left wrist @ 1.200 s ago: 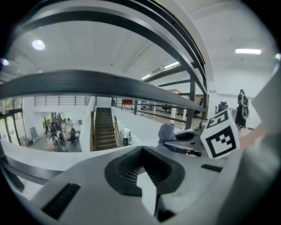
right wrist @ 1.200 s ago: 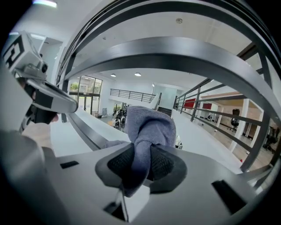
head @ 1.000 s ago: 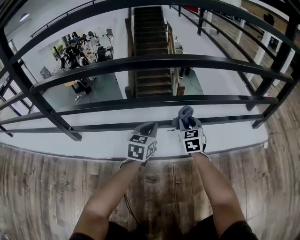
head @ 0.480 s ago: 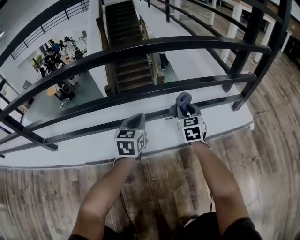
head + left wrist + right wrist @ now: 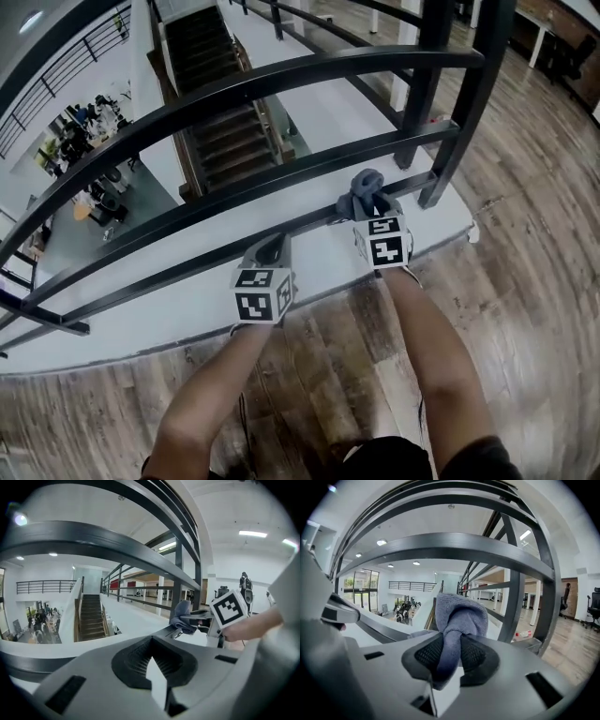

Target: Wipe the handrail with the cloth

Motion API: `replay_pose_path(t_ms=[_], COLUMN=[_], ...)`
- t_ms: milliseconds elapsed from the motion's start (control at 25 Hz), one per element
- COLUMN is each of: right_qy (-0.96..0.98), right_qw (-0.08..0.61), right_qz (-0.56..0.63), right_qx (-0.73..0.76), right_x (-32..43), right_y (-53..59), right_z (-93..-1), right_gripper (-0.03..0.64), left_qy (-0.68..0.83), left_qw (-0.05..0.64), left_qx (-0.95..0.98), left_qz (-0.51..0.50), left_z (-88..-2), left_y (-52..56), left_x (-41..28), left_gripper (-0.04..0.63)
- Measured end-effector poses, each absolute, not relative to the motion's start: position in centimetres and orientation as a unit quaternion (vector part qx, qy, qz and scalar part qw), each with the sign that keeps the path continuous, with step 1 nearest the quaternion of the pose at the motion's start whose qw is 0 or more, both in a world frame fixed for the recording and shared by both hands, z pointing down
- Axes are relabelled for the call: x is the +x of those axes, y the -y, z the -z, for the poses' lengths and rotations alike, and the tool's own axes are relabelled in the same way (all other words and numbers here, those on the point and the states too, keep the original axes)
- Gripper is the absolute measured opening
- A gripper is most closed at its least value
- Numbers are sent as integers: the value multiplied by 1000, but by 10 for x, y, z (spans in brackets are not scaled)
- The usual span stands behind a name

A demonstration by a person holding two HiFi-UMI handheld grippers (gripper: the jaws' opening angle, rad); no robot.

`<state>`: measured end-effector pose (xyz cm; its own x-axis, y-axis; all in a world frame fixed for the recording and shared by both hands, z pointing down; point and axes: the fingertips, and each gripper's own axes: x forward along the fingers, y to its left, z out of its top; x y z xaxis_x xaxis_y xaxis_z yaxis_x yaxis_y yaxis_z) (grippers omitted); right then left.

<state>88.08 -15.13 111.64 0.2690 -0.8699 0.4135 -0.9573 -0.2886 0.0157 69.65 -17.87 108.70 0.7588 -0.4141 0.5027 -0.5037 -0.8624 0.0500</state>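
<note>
Clamped on a fold of the grey cloth (image 5: pixel 457 613): the ribbed fingers (image 5: pixel 474 654) of the right gripper (image 5: pixel 450 660), with the rest of the cloth bunched up above the tips. Seen from the head view, held out at the lowest bar (image 5: pixel 169 272) of the handrail (image 5: pixel 281 80); touching that bar or just short of it, cannot tell. Close by on the right, two dark upright posts (image 5: pixel 436 75).

Pressed together on nothing: the fingers (image 5: pixel 133 660) of the left gripper (image 5: pixel 152 657), aimed at the same lowest bar, just left of the right gripper and apart from it.

Underneath both, a white ledge (image 5: pixel 187 314), then wooden floor (image 5: pixel 328 356). Beyond the bars, a dark staircase (image 5: pixel 211 131) down to a lower level.
</note>
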Motion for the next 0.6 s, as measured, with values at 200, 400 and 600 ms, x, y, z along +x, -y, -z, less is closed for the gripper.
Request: replay_pose_path(t_ms=[200, 400, 600], right_qy=[550, 538, 521], right_qw=[125, 125, 130], right_qz=[-166, -172, -180], right_qx=[809, 816, 824], right_x=[953, 1008, 1044], right_y=[124, 104, 91], right_z=[-1127, -1132, -1137], right_gripper=[95, 96, 95], left_qy=[230, 236, 214], left_qw=[86, 113, 102], left_qx=[939, 938, 944], left_qz=[-242, -227, -228], left_z=[-1090, -1093, -1094], left_y=[162, 149, 133], left_x=[742, 768, 790], left_gripper=[-2, -2, -2])
